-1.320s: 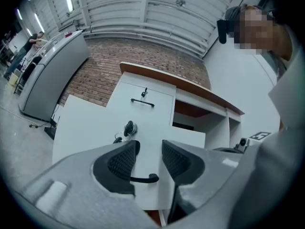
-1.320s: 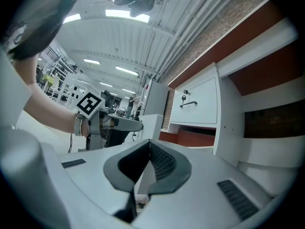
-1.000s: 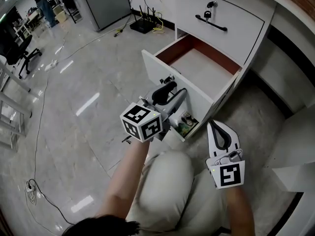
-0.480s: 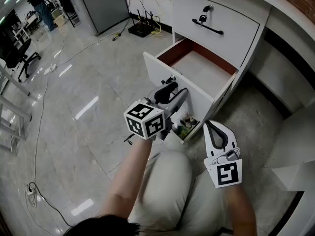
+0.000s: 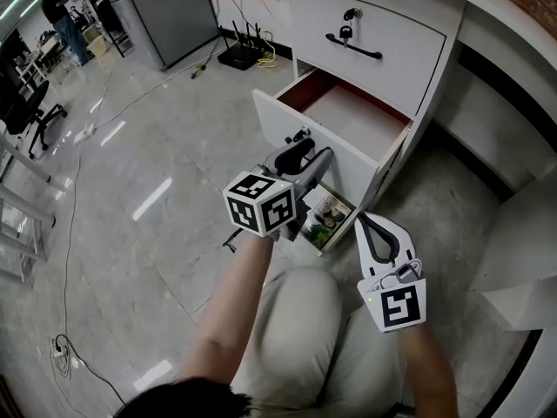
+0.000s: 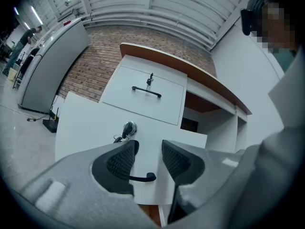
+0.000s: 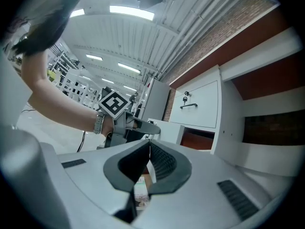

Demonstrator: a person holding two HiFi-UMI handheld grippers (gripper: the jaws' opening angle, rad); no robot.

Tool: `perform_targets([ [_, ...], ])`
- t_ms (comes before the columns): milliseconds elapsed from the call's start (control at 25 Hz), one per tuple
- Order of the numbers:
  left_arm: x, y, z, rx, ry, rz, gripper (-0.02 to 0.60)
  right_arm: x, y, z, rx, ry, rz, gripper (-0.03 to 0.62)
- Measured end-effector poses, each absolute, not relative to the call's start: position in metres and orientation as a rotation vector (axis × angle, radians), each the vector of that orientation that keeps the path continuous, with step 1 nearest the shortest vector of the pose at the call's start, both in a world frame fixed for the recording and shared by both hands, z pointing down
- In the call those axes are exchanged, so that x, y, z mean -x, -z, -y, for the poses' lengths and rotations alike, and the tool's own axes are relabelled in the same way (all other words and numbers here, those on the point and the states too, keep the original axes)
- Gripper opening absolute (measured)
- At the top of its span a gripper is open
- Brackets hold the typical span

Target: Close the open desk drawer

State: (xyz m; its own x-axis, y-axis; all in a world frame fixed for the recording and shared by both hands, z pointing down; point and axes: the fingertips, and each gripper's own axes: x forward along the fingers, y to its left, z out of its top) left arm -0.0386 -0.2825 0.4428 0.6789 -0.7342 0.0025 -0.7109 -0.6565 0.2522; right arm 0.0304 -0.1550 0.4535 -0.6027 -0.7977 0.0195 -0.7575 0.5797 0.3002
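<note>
1. The open drawer [image 5: 352, 116] stands pulled out of the white desk [image 5: 496, 16], below a closed upper drawer [image 5: 374, 37]; its reddish inside is bare.
2. The left gripper [image 5: 298, 151] points level at the drawer front [image 6: 95, 123]. Its fingers [image 6: 121, 159] stand apart, clamped on nothing, with the dark handle [image 6: 140, 178] showing between them and the lock with its key [image 6: 128, 128] just above.
3. The right gripper [image 5: 372, 229] hangs near the person's lap, apart from the desk, fingers [image 7: 159, 159] together and empty.
4. Change over the last second: the left gripper has advanced toward the desk, and more of the printed pictures [image 5: 324, 214] beneath the drawer now shows.
5. Judgement: the drawer appears to have begun sliding in, yet most of its travel remains, so a continued straight push is needed.
</note>
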Motion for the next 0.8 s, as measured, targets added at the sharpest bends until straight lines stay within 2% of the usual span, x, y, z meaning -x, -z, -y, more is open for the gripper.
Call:
perform_targets([
  [800,0.005,-0.443,0.323,-2.651,0.129,1.17,0.166,-0.046,-0.462,0.197,-1.462,0.237,2.556,0.012],
])
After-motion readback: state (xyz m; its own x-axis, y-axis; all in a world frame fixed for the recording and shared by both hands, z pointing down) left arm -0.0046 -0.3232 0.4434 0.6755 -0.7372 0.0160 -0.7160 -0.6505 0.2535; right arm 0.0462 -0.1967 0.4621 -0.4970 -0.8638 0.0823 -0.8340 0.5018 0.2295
